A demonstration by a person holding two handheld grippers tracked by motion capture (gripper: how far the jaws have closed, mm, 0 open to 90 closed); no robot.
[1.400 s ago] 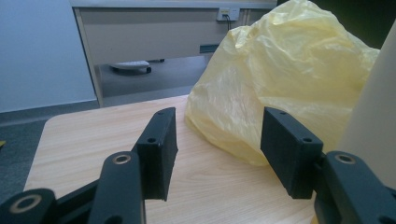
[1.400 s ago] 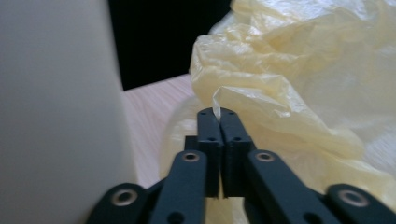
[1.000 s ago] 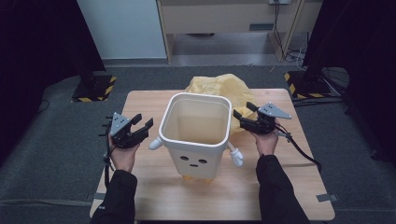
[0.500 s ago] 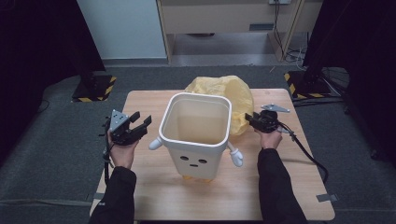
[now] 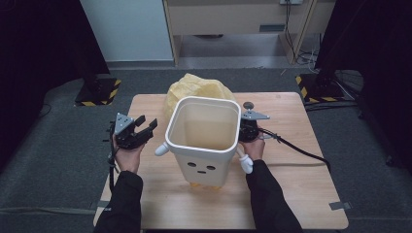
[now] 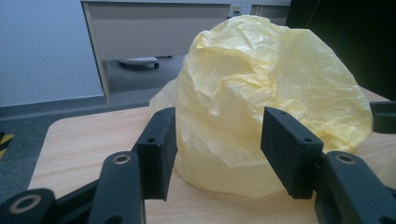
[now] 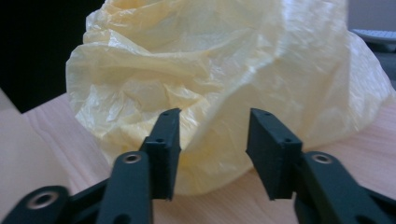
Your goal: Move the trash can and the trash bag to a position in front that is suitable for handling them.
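right hand-held gripper now against bin rim | both jaws apart, empty | left hand-held gripper clear of bin

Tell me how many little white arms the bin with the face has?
2. One little arm sticks out on the white bin's left side, near the left gripper. The other little arm sticks out on its right side, just below the person's right hand.

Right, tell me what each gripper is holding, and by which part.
Nothing is held. The left gripper and right gripper both stand open with empty jaws, short of the yellow bag.
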